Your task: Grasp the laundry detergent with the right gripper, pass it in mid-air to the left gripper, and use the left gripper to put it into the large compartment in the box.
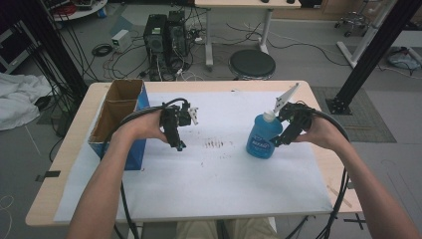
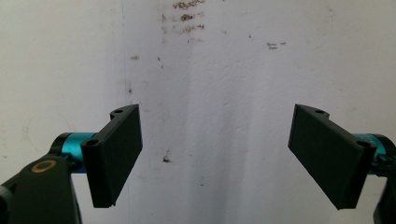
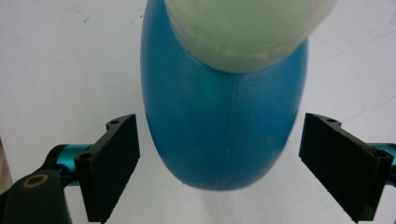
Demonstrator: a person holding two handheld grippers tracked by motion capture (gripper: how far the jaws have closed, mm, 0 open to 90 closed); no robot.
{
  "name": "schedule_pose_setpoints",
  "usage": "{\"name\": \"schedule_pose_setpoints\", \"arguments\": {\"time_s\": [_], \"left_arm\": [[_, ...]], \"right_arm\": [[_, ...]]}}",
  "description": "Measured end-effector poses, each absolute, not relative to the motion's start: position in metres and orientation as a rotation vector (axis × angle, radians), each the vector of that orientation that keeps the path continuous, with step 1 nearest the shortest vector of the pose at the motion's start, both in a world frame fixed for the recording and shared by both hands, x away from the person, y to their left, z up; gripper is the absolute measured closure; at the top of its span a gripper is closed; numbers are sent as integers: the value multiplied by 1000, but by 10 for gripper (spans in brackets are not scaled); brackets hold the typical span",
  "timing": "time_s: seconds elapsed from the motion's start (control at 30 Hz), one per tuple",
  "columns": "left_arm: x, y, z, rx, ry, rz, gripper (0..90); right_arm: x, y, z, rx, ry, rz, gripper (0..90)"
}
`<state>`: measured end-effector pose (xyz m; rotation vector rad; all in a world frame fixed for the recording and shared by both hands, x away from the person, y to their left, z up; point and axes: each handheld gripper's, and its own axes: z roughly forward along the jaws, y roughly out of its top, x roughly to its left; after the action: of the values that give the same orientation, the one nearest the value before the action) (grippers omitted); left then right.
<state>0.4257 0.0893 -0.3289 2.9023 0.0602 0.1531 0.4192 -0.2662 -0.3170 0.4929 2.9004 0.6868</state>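
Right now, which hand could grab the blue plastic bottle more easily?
The right. The right gripper has its open jaws on either side of the blue plastic bottle, not yet touching. The left gripper is open over stained white paper.

The wooden table [image 1: 318,164] carries a large white paper sheet [image 1: 219,184], smudged with dark marks near its middle. On it stand 1 blue bottle [image 1: 263,137] and, at the left edge, an open cardboard box [image 1: 122,117].

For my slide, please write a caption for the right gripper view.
Open right gripper straddling a blue bottle with a white cap, jaws apart from it.
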Motion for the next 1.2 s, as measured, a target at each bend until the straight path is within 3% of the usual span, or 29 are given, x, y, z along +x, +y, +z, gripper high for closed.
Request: {"name": "schedule_pose_setpoints", "arguments": {"time_s": [0.9,0.93,1.2], "left_arm": [[427,87,-332,2907,52,151,177],[427,87,-332,2905,56,153,177],[426,89,-334,2900,60,152,177]], "right_arm": [[417,-270,-344,573,2832,866,123],[417,-270,-344,572,2830,872,159],[417,-270,-346,580,2814,905,164]]}}
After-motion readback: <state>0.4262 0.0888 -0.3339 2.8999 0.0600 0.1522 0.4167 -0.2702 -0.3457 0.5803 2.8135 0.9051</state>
